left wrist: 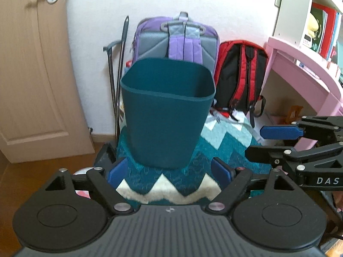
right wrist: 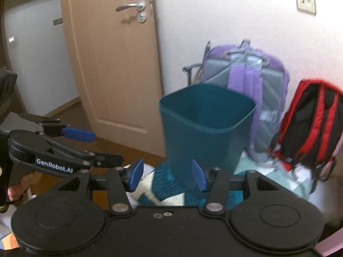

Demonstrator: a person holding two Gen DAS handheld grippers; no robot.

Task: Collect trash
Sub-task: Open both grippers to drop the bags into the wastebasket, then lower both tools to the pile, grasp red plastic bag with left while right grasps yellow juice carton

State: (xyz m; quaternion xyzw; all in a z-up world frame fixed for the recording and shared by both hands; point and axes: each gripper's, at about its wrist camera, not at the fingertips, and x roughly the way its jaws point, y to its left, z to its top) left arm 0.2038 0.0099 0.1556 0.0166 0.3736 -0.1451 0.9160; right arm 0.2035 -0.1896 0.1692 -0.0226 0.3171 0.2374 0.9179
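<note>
Right up close in the left wrist view, the left gripper (left wrist: 170, 174) has its blue-padded fingers (left wrist: 116, 172) spread wide with nothing between them, only the rug (left wrist: 171, 184) with its teal and white zigzag under the gap. Over at three o'clock the right gripper (left wrist: 270, 143) pokes in from the side, one blue finger pad above a black one, apart and empty. Switch to the right wrist view and it's the same story: the right gripper's fingers (right wrist: 136, 176) stand wide and hold nothing, and the left gripper (right wrist: 100, 147) shows at nine o'clock, gripped by a hand (right wrist: 15, 190) low at the left edge. Just beyond the fingertips, at twelve o'clock, stands the teal trash bin (left wrist: 166, 115), upright on the rug, mouth open; its inside looks dark and I can't tell what is in there. Behind the bin, leaning on the white wall (left wrist: 193, 4), is a purple and grey backpack (left wrist: 178, 40), with a red and black backpack (left wrist: 240, 77) beside it at one o'clock. At eleven o'clock, grey sticks (left wrist: 120, 64) stand against the wall, then the wooden door (left wrist: 32, 68) with its metal handle. Far off at two o'clock, a pink desk (left wrist: 300, 68) sits under white shelves (left wrist: 300, 10).
</note>
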